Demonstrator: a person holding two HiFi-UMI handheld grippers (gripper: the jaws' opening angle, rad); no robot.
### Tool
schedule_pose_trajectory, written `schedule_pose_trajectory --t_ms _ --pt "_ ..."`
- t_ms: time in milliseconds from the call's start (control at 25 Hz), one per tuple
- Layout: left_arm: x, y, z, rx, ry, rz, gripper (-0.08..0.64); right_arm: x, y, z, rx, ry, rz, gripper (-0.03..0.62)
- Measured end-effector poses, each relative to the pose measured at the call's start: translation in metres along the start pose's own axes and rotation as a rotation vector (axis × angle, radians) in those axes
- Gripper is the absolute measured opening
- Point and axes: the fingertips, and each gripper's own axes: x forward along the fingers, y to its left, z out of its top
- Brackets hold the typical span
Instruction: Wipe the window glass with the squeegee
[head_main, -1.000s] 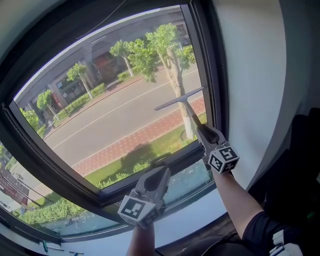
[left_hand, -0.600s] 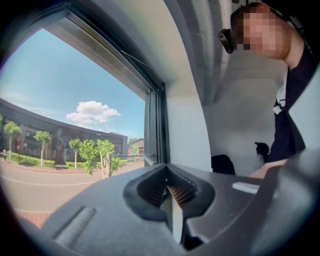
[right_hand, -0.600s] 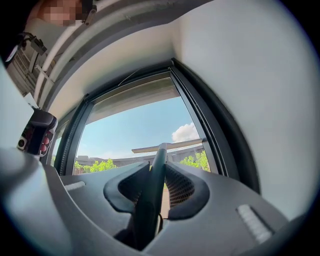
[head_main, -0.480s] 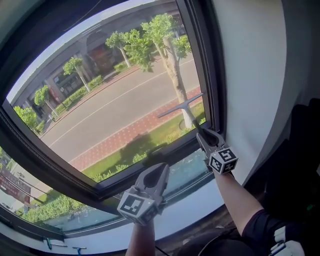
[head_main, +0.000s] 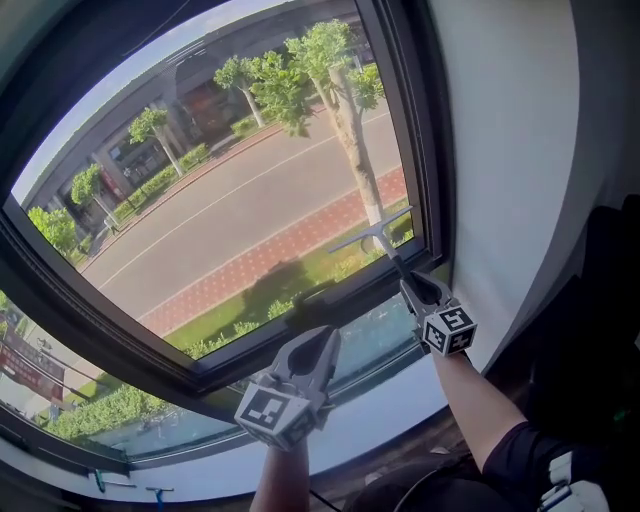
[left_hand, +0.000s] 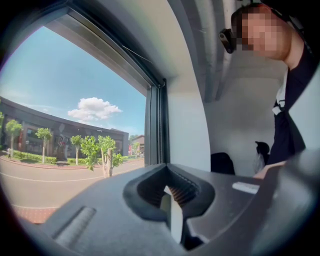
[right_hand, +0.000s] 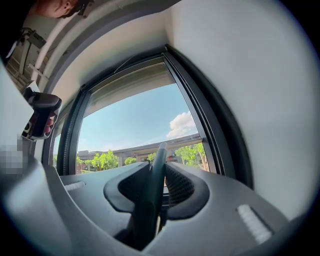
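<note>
Squeegee (head_main: 383, 246) handle is clamped between the right gripper's (head_main: 410, 284) jaws, and the right gripper view shows the dark handle (right_hand: 151, 197) running up through the gap. The blade sits on the window glass (head_main: 230, 200) at the lower right corner, tilted, just above the bottom frame rail (head_main: 300, 335). The left gripper (head_main: 322, 345) is low and near, over the white sill (head_main: 400, 405) – jaws together, nothing between them, well apart from the squeegee. The dark side frame (head_main: 418, 150) and white wall (head_main: 500, 150) crowd the blade's right end. A narrow lower pane (head_main: 385, 335) sits under the rail. Beyond the glass are a tree (head_main: 340, 110), a brick path and a road. Versus 1 s ago, the blade has come down from mid-height of the pane to the bottom corner – the left gripper has barely moved.
</note>
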Motion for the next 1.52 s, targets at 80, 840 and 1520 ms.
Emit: schedule_pose_trajectory --t_ms 80,840,1520 --pt "0.0 -0.002 0.004 0.001 0.016 -0.005 0.003 0.0 -0.001 -0.009 0.004 0.015 -0.002 0.101" --pt "-0.005 0.002 -0.01 0.009 0.041 0.015 0.003 -0.012 -0.012 -0.063 0.052 0.127 -0.023 0.1" --pt "-0.009 0.006 -0.011 -0.014 0.031 0.028 0.003 -0.014 -0.018 -0.084 0.08 0.211 -0.046 0.1"
